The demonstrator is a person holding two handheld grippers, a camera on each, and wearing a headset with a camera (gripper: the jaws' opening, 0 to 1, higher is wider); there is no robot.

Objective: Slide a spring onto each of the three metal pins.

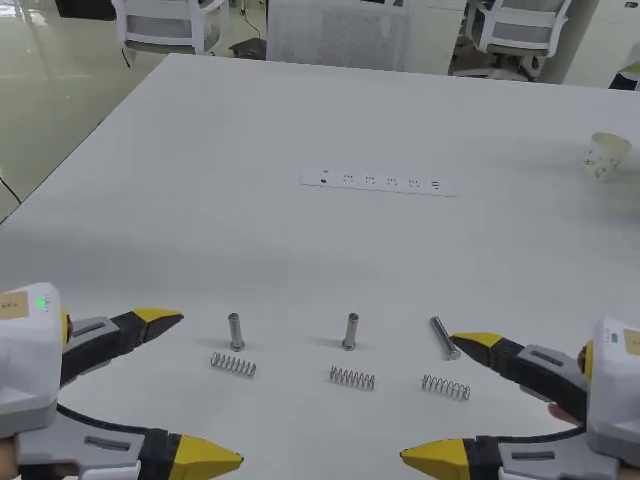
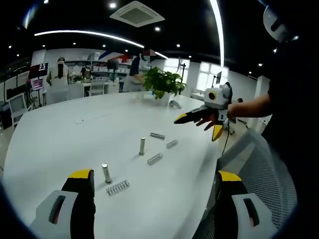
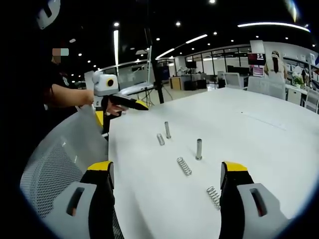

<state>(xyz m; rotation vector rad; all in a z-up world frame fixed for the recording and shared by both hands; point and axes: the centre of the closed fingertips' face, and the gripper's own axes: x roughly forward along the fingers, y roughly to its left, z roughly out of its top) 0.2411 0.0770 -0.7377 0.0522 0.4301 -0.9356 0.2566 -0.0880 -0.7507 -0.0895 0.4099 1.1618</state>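
Pins (image 1: 351, 331) line the desk (image 1: 200, 180) toward 6 o'clock, the 3 o'clock one tilted, with a spring (image 1: 352, 377) before each. A power strip (image 1: 380, 182) lies beyond at 12 o'clock.

Left gripper view: left gripper (image 2: 154, 175) fingers released, nearest pin at 7 o'clock.

Right gripper view: right gripper (image 3: 168, 167) fingers released, mesh chair (image 3: 55, 164) at 9 o'clock.

The bench (image 1: 300, 110) is showing a smooth, matt white top. The middle pin (image 1: 350, 331) is gleaming as polished metal, and the spring (image 1: 352, 377) just before it is glinting as bare coiled wire. Left gripper (image 2: 154, 175) and right gripper (image 3: 168, 166) are showing grey plastic bodies with smooth yellow-tipped jaws.
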